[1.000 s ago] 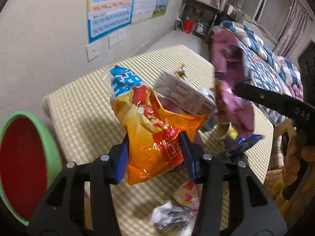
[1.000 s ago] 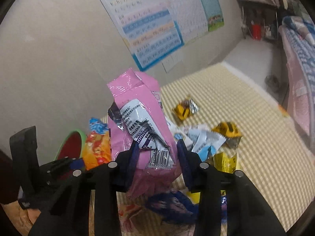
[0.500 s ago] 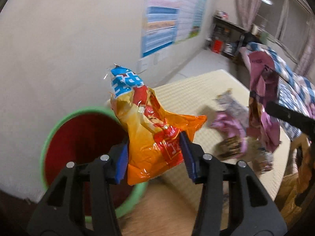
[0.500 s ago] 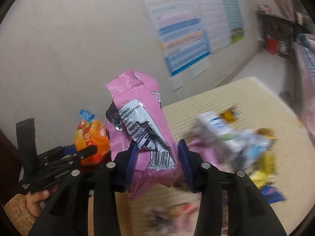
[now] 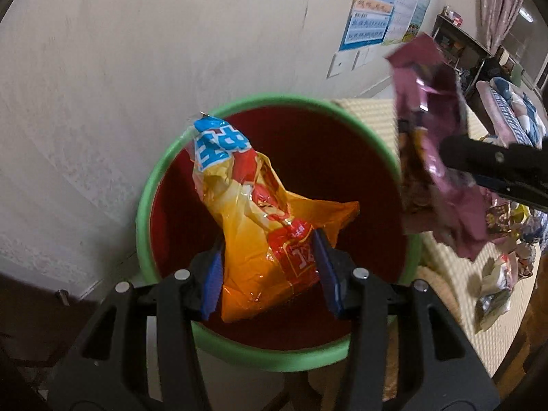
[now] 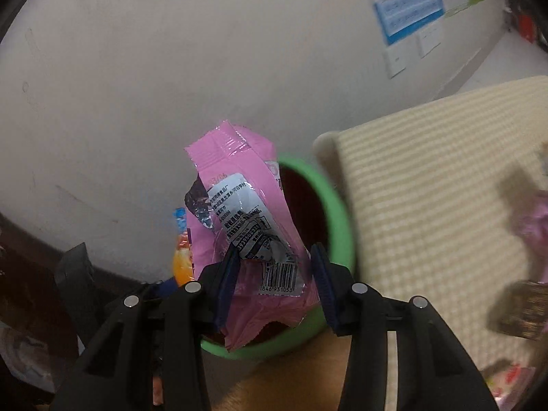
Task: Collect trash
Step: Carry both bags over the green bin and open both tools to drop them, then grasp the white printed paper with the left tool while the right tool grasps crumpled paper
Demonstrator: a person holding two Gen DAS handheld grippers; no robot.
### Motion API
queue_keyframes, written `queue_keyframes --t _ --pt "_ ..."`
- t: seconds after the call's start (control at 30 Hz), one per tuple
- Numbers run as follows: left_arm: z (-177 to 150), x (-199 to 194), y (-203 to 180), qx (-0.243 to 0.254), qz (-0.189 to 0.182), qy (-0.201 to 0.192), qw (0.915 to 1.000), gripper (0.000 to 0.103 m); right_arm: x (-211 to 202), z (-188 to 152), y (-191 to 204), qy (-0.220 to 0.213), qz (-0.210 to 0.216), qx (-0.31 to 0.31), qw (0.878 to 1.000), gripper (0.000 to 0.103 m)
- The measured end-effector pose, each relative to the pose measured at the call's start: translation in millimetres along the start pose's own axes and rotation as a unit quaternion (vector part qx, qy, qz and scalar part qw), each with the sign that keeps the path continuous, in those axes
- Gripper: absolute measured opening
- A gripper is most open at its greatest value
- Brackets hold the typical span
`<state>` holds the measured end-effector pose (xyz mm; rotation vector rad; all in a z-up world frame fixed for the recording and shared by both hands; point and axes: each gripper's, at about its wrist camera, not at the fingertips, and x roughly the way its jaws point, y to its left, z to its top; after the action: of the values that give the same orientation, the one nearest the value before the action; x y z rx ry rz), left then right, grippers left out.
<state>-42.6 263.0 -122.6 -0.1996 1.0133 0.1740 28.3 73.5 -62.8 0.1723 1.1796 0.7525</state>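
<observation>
My left gripper (image 5: 270, 274) is shut on an orange and yellow snack bag with a blue top (image 5: 263, 226) and holds it over the mouth of a bin with a green rim (image 5: 150, 185) and red inside. My right gripper (image 6: 274, 281) is shut on a pink wrapper with a barcode label (image 6: 239, 205), held just above the bin's green rim (image 6: 337, 212). In the left wrist view the pink wrapper (image 5: 435, 157) hangs at the bin's right edge. The orange bag (image 6: 181, 260) peeks out left of the pink wrapper in the right wrist view.
The bin stands against a pale wall (image 5: 137, 68) next to a table with a yellow checked cloth (image 6: 428, 188). Several more wrappers (image 5: 503, 274) lie on the cloth at right. Posters (image 5: 376, 24) hang on the wall.
Both grippers have swung left from over the table to the bin, each carrying its wrapper. The bin now fills the left wrist view under the orange bag.
</observation>
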Motion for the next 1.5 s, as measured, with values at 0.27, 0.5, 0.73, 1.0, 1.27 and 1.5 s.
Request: queue_keyframes --t 0.27,0.5,0.73,1.0,1.27,1.5 --pt "-1 10 8 -0.013 -0.001 0.004 0.9999 0.067 16 8 1 0.000 -0.011 0.005 1.000 0.071" --pt "-5 15 12 -0.025 -0.003 0.006 0.9997 0.070 -8 2 -20 -0.016 -0.028 0.018 0.999 0.071" --pt "-1 7 4 -0.020 -0.002 -0.007 0.9998 0.070 -61 -15 -63 -0.042 -0.113 0.006 0.993 0.071" --pt "7 -7 -31 0.018 -0.021 -0.027 0.9992 0.070 -161 -43 -133 -0.108 -0.241 0.047 0.963 0.076" --pt "0 -23 -106 0.089 -0.089 -0.018 0.9919 0.075 -221 -90 -207 -0.153 -0.261 0.169 0.938 0.081" --pt "-32 -22 -209 0.184 -0.199 0.062 0.9606 0.085 -222 -132 -202 -0.128 -0.219 0.189 0.949 0.081"
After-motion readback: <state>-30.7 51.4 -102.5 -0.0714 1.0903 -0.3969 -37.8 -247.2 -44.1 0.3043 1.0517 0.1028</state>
